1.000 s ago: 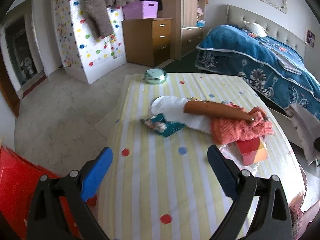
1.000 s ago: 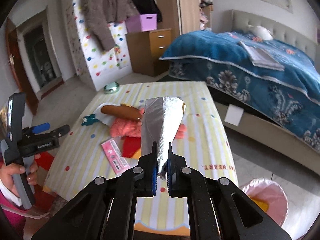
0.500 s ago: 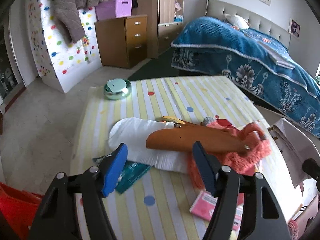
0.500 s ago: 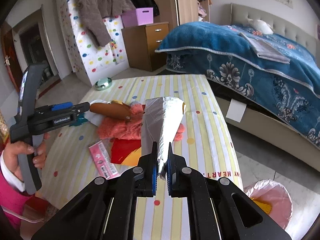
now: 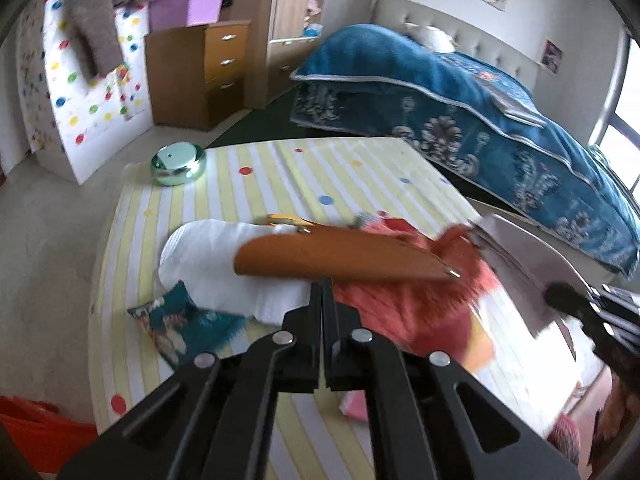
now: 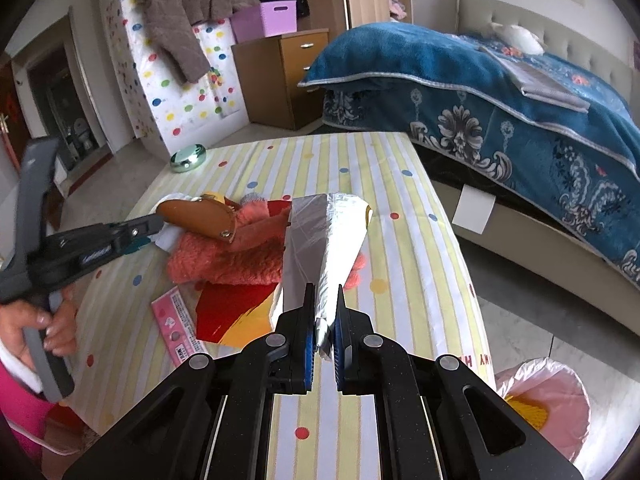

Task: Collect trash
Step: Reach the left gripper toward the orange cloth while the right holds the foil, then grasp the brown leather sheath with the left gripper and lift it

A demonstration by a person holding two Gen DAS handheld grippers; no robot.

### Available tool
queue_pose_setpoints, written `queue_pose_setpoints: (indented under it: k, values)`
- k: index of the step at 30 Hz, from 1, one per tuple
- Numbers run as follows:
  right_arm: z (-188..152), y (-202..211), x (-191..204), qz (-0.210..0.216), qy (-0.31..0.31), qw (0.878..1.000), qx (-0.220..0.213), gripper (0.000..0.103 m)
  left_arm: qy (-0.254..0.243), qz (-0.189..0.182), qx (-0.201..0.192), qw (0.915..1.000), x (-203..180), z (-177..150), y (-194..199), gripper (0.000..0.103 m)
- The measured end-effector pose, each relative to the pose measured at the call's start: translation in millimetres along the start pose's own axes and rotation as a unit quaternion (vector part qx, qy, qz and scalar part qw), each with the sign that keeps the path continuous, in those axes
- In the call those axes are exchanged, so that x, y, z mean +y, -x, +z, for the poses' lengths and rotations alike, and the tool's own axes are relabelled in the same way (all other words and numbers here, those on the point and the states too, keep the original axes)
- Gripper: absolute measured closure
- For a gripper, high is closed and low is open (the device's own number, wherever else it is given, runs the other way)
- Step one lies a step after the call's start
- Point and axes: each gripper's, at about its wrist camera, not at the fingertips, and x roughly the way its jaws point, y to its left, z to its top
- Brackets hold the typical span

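My right claw point(image 6: 321, 322) is pinching the narrow end of a silver foil wrapper point(image 6: 324, 248), which fans out ahead of the fingers and hangs above the striped surface point(image 6: 420, 240). Below and to the right of this claw, on the floor past the surface's edge, sits the pink-lined bin point(image 6: 548, 396). That is the relation my next move turns on, I judge: the wrapper has to swing right and down, well clear of the edge, before I let go.

My left claw point(image 5: 323, 292) is pressed together with its tips at the near edge of a brown leather sheath point(image 5: 340, 254), whose long axis runs crosswise in front of it, left to right. I cannot tell whether the tips actually grip it. The sheath lies over a white sock point(image 5: 208, 264) and a coral fuzzy cloth point(image 5: 408, 304), with a teal packet point(image 5: 180, 320) just left of the claw.

The right view alone shows the bin, plus a pink card point(image 6: 176, 324) and a red and yellow wrapper point(image 6: 232, 312) lying flat near the cloth. The left view shows the sheath's full length but only a blurred edge of the foil.
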Motion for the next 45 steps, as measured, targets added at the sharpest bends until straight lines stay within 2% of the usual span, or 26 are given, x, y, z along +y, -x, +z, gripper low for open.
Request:
queue_pose_setpoints:
  k: [2, 4, 5, 7, 8, 9, 14, 19, 21, 25, 33, 35, 37, 41, 45]
  values:
    - [-1.9, 4.0, 2.0, 0.002, 0.0, 1.0, -0.001, 0.096, -0.014, 0.001, -0.006, 0.9999, -7.6, -5.2, 10.1, 0.103]
    - [-3.3, 9.3, 4.6, 0.002, 0.004, 1.0, -0.004, 0.096, -0.019, 0.029, -0.009, 0.9993, -8.3, -5.3, 13.4, 0.103]
    - [-3.6, 9.5, 6.2, 0.002, 0.005, 1.0, -0.005, 0.096, -0.015, 0.039, -0.006, 0.9991, -5.6, -4.6, 14.1, 0.099]
    - [-3.9, 13.8, 10.2, 0.004, 0.009, 1.0, -0.012, 0.096, 0.005, 0.042, -0.002, 0.9991, 0.2, -2.7, 14.9, 0.085]
    - [-3.4, 15.6, 13.5, 0.006, 0.016, 1.0, -0.016, 0.096, 0.016, 0.048, -0.002, 0.9987, 3.2, -2.4, 16.4, 0.064]
    - [-1.9, 15.4, 17.1, 0.007, 0.023, 1.0, -0.02, 0.096, 0.026, 0.064, -0.004, 0.9976, 5.3, -2.2, 18.2, 0.048]
    - [15.2, -0.8, 32.0, -0.006, 0.053, 0.998, -0.029, 0.096, 0.034, 0.085, -0.005, 0.9958, 8.9, -3.0, 22.2, 0.047]
    - [27.8, -37.7, 44.0, -0.032, 0.085, 0.996, -0.006, 0.096, 0.036, 0.09, -0.004, 0.9953, 13.7, -6.4, 25.1, 0.047]
    - [25.2, -45.3, 52.3, -0.02, 0.095, 0.995, 0.008, 0.096, 0.039, 0.094, -0.003, 0.9948, 17.3, -8.2, 26.3, 0.047]
    - [16.0, -37.1, 67.0, 0.008, 0.112, 0.994, 0.01, 0.095, 0.054, 0.1, -0.006, 0.9936, 25.1, -9.7, 31.6, 0.046]
    - [-8.9, 2.3, 81.3, 0.112, 0.12, 0.986, 0.016, 0.095, 0.056, 0.098, -0.019, 0.9934, 19.1, -12.2, 45.6, 0.04]
    - [-11.6, 6.7, 81.0, 0.128, 0.114, 0.985, 0.022, 0.096, 0.056, 0.095, -0.018, 0.9938, 15.6, -12.4, 46.1, 0.039]
    - [-16.1, 16.3, 76.1, 0.138, 0.104, 0.985, 0.023, 0.096, 0.054, 0.093, -0.017, 0.994, 11.2, -12.3, 45.8, 0.034]
    - [-22.7, 30.0, 67.8, 0.1, 0.09, 0.991, 0.009, 0.096, 0.04, 0.095, -0.011, 0.9946, 0.7, -13.1, 39.8, 0.025]
    - [-26.2, 38.1, 49.9, 0.063, 0.062, 0.996, -0.006, 0.096, 0.033, 0.108, 0.018, 0.9934, -4.5, -18.9, 20.0, 0.025]
